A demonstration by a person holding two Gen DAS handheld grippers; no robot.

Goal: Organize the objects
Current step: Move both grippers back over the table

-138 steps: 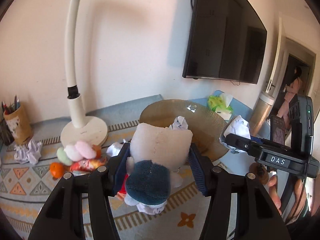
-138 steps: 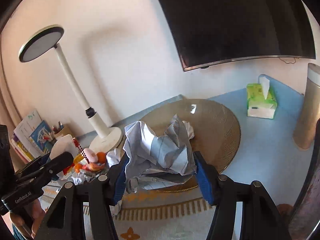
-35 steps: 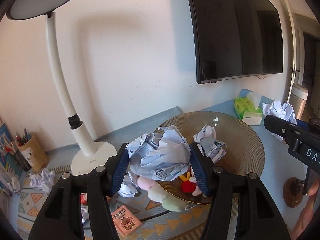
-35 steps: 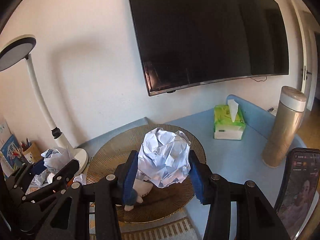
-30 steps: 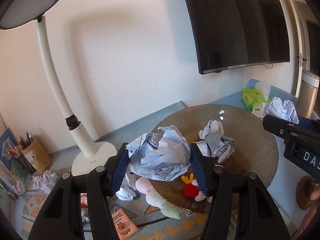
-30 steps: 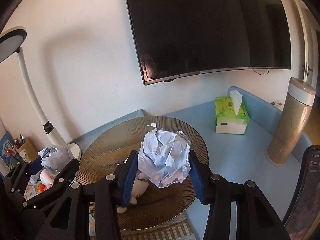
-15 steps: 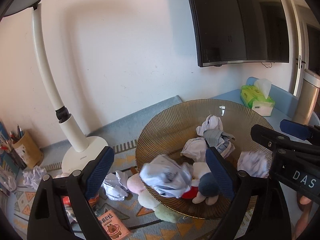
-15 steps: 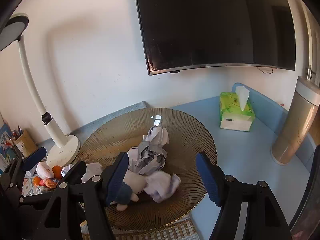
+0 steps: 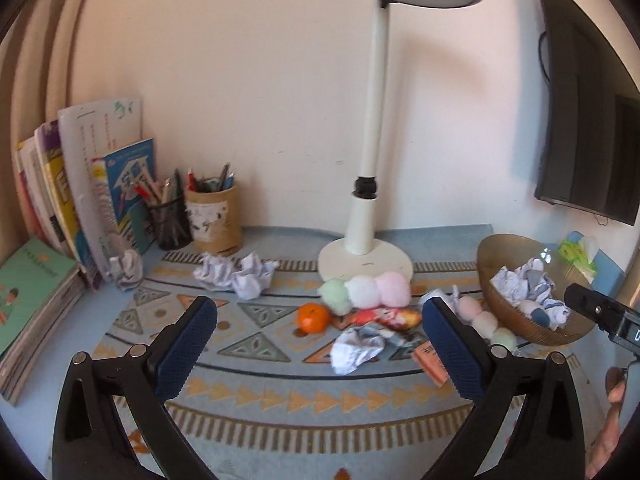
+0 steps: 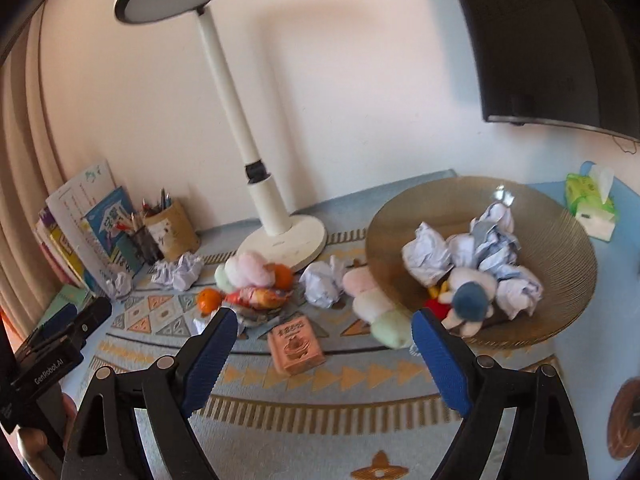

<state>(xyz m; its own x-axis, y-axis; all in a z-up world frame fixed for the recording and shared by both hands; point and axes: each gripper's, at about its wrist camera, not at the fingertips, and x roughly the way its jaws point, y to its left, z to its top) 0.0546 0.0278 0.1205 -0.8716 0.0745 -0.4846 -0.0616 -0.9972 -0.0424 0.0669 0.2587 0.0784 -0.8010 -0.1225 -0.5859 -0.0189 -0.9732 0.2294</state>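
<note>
Both my grippers are spread wide and empty: the left gripper (image 9: 320,336) faces a crumpled paper ball (image 9: 356,350) lying just ahead near the desk's front edge, closer to it than my right gripper (image 10: 320,350). The bowl (image 10: 568,240) sits toward the desk's right edge. The bowl's contents overlap, so I cannot count them.

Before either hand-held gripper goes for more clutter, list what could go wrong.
1. The bowl is already heaped with crumpled paper and a plush toy; more dropped in may spill over the rim.
2. The orange lies loose on the mat beside a paper ball; a nudge could send it rolling.
3. The lamp stands right behind the pastel plush; a reach there could bump its base.
</note>
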